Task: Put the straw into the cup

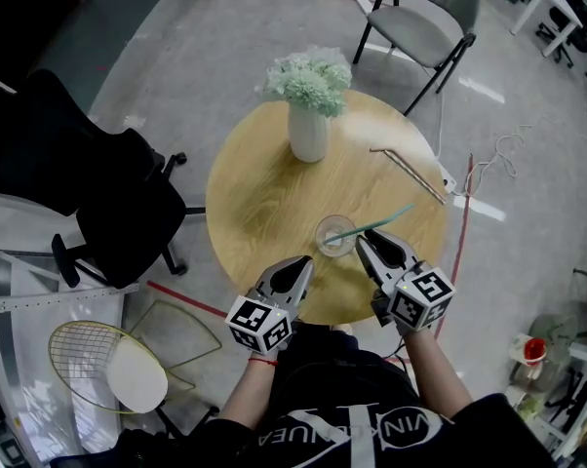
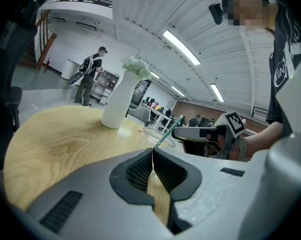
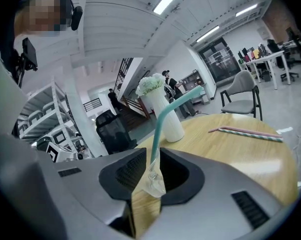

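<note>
Head view: one clear cup (image 1: 334,234) stands by the near edge of the tabletop (image 1: 264,193). One teal straw (image 1: 381,221) has its foot in the cup and slants up to the right, past the tips of the right claw (image 1: 364,240), which is the nearer one. The left claw (image 1: 306,263) waits near-left of the cup. Two spare straws (image 1: 410,171) lie far right.

Left gripper view: that claw is closed and empty.

Right gripper view: this claw is narrow, pinching the straw low down. Letting go looks like all that is left.
</note>
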The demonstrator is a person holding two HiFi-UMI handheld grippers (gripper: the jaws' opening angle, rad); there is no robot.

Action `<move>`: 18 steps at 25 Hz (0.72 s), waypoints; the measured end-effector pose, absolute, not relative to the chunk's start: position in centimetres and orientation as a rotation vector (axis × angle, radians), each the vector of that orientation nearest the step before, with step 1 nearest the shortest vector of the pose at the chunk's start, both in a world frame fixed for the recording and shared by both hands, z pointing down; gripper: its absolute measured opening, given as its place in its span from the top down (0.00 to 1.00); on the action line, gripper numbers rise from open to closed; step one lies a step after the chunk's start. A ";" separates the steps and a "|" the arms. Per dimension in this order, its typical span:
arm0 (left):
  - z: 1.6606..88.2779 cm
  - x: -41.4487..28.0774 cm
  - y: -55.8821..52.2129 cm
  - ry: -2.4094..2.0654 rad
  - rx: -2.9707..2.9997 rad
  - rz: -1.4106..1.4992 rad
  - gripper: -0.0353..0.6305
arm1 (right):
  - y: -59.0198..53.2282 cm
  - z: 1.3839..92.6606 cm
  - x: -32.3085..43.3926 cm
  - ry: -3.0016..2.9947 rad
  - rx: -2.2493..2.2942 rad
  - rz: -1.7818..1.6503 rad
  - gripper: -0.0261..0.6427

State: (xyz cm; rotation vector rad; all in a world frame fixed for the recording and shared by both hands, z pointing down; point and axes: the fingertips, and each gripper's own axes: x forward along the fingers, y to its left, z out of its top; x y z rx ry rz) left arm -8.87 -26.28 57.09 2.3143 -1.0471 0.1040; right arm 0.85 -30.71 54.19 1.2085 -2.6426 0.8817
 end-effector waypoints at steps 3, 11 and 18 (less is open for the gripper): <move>57.1 -8.7 -26.0 -1.050 2.314 0.100 0.93 | -30.4 54.4 1.0 -2.640 1.204 0.888 0.87; 56.4 -8.5 -25.3 -1.055 2.323 0.087 0.93 | -29.2 53.8 0.6 -2.660 1.171 0.892 0.87; 55.5 -8.0 -24.8 -1.060 2.342 0.065 0.93 | -27.9 52.8 0.4 -2.696 1.129 0.885 0.94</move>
